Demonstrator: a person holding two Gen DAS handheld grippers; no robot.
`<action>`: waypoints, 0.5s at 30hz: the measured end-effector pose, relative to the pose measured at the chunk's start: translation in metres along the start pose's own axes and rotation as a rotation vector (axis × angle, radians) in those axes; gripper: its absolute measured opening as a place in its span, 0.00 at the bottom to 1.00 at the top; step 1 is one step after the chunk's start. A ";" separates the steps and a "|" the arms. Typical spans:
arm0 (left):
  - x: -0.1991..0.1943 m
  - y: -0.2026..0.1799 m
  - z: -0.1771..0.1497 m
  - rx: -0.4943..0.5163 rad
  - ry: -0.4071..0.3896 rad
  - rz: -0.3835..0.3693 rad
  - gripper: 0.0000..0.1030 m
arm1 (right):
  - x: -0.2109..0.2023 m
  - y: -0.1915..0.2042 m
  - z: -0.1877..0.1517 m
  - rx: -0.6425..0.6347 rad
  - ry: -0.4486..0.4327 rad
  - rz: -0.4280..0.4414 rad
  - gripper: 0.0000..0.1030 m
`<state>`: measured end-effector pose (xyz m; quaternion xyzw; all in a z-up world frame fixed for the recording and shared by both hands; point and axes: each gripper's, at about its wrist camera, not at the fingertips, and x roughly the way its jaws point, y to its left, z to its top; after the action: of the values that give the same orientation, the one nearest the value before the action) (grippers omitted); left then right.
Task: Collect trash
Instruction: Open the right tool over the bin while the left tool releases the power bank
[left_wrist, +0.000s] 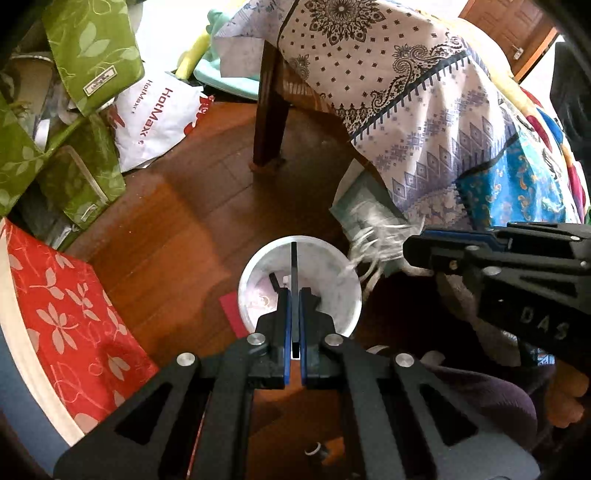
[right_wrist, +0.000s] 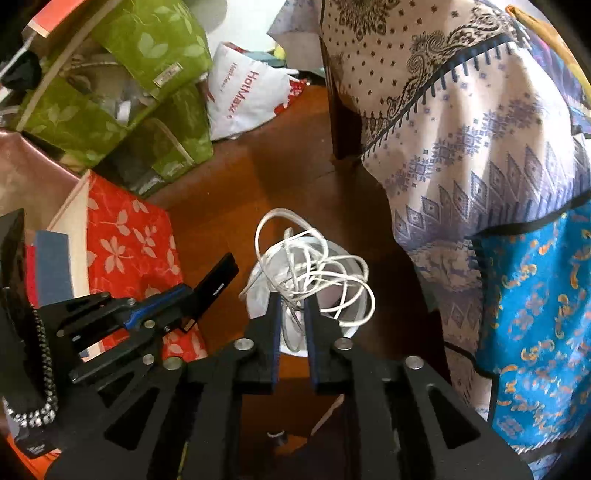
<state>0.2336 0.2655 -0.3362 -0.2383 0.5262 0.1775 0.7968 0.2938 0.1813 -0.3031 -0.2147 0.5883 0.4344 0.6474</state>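
Right wrist view: white cable tangle (right_wrist: 314, 269) between barely parted fingers (right_wrist: 276, 325), above white bin (right_wrist: 255, 295); left fingers (left_wrist: 284, 314) clamping black card (left_wrist: 294, 291).

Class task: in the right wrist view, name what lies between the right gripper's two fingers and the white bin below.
A tangled white cable hangs from the right gripper, directly over the white bin; nothing else intervenes, as the right wrist view shows.

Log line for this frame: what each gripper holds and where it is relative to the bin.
left gripper: shut on flat black card, over white bin | right gripper: white cable tangle between pads, above bin | nothing dropped yet
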 end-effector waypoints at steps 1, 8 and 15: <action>0.001 -0.001 0.002 -0.003 0.002 -0.006 0.02 | 0.001 -0.001 0.001 -0.005 0.002 -0.016 0.13; 0.005 -0.010 0.018 0.000 -0.007 -0.017 0.02 | -0.009 -0.018 -0.001 0.004 0.000 -0.022 0.23; -0.002 -0.018 0.023 -0.008 -0.016 0.002 0.20 | -0.032 -0.024 -0.007 0.016 -0.055 -0.025 0.45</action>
<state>0.2600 0.2639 -0.3233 -0.2396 0.5192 0.1824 0.7998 0.3116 0.1533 -0.2799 -0.2050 0.5710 0.4275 0.6702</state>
